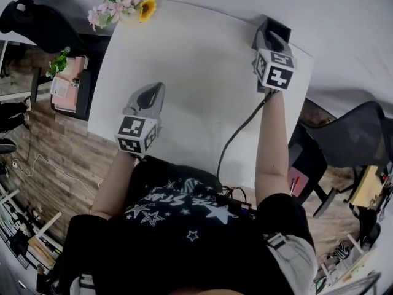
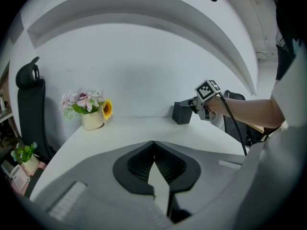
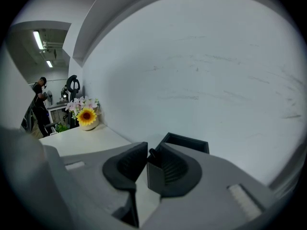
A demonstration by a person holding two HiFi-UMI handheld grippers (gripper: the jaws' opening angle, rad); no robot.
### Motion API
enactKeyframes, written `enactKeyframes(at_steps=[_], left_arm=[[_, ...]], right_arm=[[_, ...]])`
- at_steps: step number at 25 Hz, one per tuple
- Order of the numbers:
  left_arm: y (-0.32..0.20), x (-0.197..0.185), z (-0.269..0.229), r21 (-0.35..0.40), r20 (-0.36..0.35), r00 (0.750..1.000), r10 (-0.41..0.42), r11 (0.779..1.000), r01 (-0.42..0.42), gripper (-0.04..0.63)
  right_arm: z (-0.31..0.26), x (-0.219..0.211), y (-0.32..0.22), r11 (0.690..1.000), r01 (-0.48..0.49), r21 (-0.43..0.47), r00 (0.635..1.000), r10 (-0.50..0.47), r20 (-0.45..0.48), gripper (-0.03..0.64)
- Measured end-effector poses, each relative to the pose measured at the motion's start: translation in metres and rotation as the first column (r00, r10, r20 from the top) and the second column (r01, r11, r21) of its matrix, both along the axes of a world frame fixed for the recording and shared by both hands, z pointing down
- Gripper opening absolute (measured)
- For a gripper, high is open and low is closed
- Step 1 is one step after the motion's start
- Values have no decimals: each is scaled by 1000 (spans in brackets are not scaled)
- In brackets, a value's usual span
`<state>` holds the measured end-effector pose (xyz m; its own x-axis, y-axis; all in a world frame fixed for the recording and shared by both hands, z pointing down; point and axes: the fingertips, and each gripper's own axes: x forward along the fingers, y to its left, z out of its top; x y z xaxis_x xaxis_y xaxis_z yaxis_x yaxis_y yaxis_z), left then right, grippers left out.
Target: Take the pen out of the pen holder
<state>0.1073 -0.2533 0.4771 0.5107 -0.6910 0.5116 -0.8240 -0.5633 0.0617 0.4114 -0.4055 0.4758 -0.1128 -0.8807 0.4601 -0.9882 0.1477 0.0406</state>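
A black square pen holder (image 1: pixel 277 25) (image 2: pixel 182 113) (image 3: pixel 185 140) stands at the far right corner of the white table (image 1: pixel 196 85), against the wall. My right gripper (image 1: pixel 269 37) (image 3: pixel 149 153) reaches into its top. The dark top of a pen (image 3: pixel 152 153) sits pinched between the pads; the rest of the pen is hidden. From the left gripper view the right gripper (image 2: pixel 192 105) touches the holder. My left gripper (image 1: pixel 153 91) (image 2: pixel 154 144) hovers over the table's near left part, jaws together with nothing in them.
A pot of flowers with a sunflower (image 1: pixel 126 3) (image 2: pixel 91 111) (image 3: pixel 86 116) stands at the table's far left corner. A black office chair (image 1: pixel 37 23) (image 2: pixel 28 104) is left of the table, a mesh chair (image 1: pixel 359 134) on the right. A person (image 3: pixel 39 104) stands far off.
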Motion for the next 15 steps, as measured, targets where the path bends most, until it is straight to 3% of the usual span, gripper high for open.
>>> enactKeyframes(at_steps=[15], left_arm=[[3,3,-8,22,-8,1000,20,1000,-20,11]], right_arm=[[-31,7,7,997,-20,70,999,22,-30,29]])
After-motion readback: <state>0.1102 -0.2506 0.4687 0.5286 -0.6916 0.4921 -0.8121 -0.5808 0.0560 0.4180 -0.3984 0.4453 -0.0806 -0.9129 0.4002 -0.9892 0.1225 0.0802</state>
